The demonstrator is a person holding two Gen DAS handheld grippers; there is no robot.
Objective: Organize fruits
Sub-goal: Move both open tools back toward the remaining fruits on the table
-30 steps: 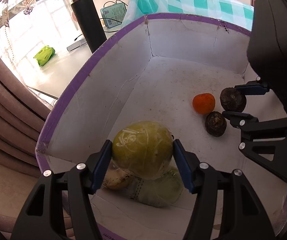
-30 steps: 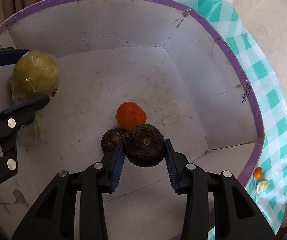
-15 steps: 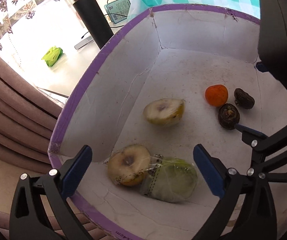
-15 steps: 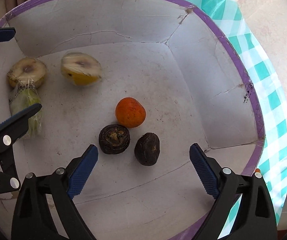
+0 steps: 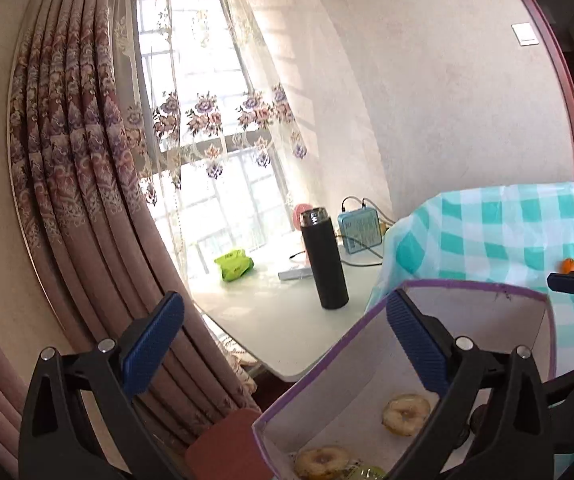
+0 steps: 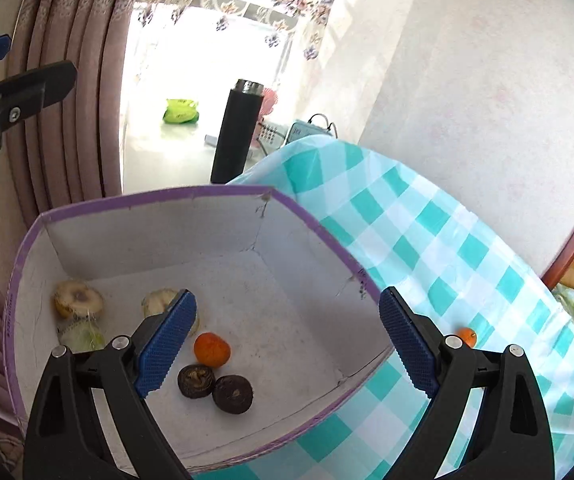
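A white cardboard box with a purple rim [image 6: 159,196] [image 5: 467,284] holds the fruit. In the right wrist view it contains an orange [image 6: 211,349], two dark round fruits [image 6: 195,380] [image 6: 232,393], two pale yellow fruits [image 6: 78,298] [image 6: 161,300] and a green wrapped fruit [image 6: 81,336]. My right gripper [image 6: 287,340] is open and empty, raised above the box. My left gripper [image 5: 285,348] is open and empty, raised over the box's left wall; two pale fruits [image 5: 406,414] [image 5: 321,460] show below it. A small orange fruit [image 6: 467,336] [image 5: 568,266] lies on the checked cloth outside the box.
The teal checked tablecloth [image 6: 427,240] covers the table right of the box. A black flask [image 5: 324,258], a blue device with cables [image 5: 361,230] and a green packet [image 5: 234,266] stand on a pale side table by the window. Heavy curtains [image 5: 87,220] hang at left.
Both grippers have lifted up and back out of the box, still open. The views have tilted up to show the window and wall. The fruit lies where it was dropped.
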